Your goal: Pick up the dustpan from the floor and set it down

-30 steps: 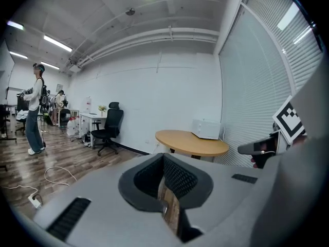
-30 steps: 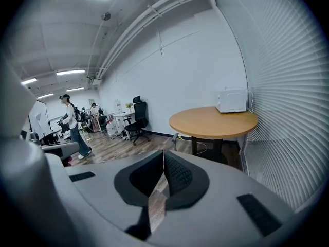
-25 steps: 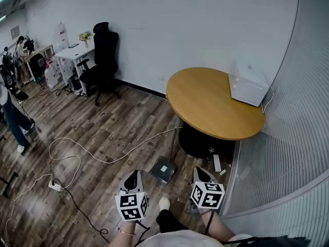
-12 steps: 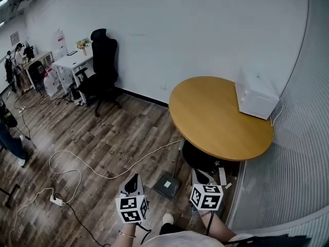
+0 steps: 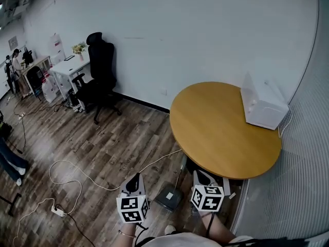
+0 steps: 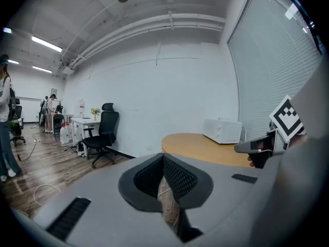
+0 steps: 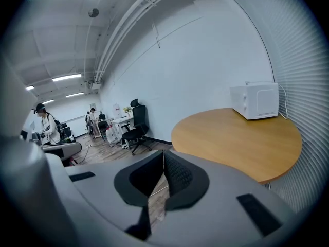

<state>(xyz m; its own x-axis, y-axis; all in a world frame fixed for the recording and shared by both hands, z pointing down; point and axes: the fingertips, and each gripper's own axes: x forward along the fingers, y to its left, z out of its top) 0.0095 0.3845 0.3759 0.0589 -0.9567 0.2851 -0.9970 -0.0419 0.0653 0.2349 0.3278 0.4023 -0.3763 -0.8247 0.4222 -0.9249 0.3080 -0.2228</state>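
Observation:
The dark grey dustpan point(image 5: 169, 199) with a white label lies on the wooden floor beside the round table's base, its thin handle point(image 5: 179, 172) rising toward the table edge. In the head view it sits between my two grippers, a little ahead of them. My left gripper point(image 5: 134, 178) is to its left and my right gripper point(image 5: 200, 174) to its right, both apart from it. The left gripper point(image 6: 163, 157) has its jaws together on nothing, and the right gripper point(image 7: 163, 153) is shut and empty as well. Neither gripper view shows the dustpan.
A round wooden table point(image 5: 221, 133) with a white microwave point(image 5: 263, 107) stands just ahead on the right, against a blind-covered wall point(image 5: 303, 163). A white cable point(image 5: 77, 175) and power strip point(image 5: 57, 211) lie on the floor at left. A black office chair point(image 5: 100, 68), desk and people are far left.
The view has advanced toward the table. The dustpan has slid down the head view until it lies between the two grippers. Both grippers stay shut.

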